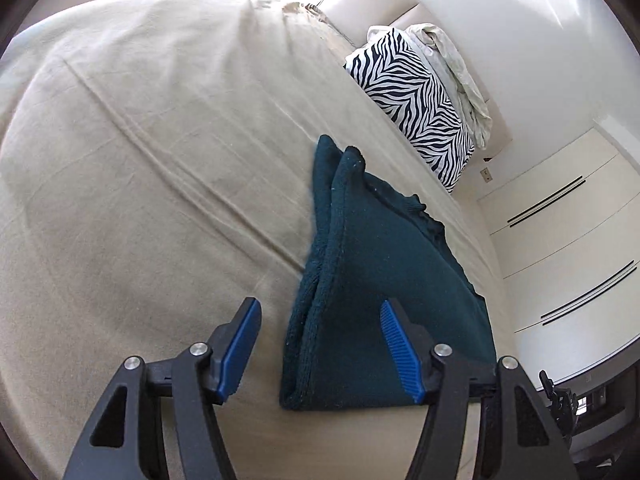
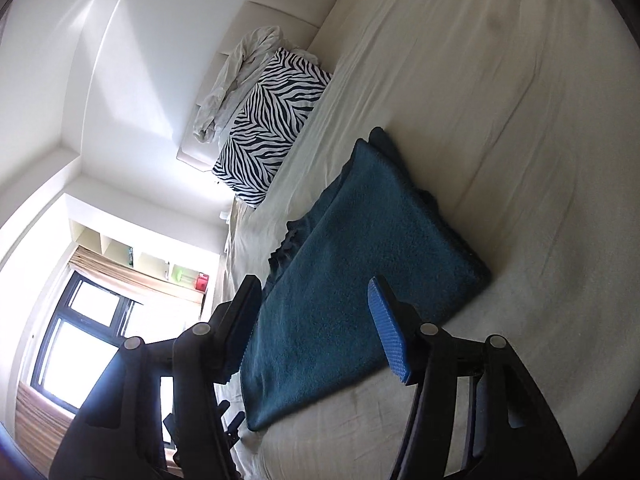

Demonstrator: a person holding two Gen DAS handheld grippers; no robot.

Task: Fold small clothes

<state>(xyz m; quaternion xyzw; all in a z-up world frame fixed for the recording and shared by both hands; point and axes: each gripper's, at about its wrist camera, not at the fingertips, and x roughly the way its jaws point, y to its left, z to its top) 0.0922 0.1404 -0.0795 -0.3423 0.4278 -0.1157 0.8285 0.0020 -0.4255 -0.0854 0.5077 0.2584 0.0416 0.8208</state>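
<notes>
I held both my left gripper (image 1: 320,344) and right gripper (image 2: 316,320) wide open, gripping nothing, above the folded teal garment (image 1: 372,280) on the bed (image 1: 140,160), seemingly to take its near edge.

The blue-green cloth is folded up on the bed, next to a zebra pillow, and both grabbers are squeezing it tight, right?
Not quite. The cloth is folded on the bed, with the zebra pillow nearby, but neither grabber is squeezing it. The left wrist view shows the left hand-held gripper wide open, and the right wrist view shows the right hand-held gripper wide open above the cloth.
</notes>
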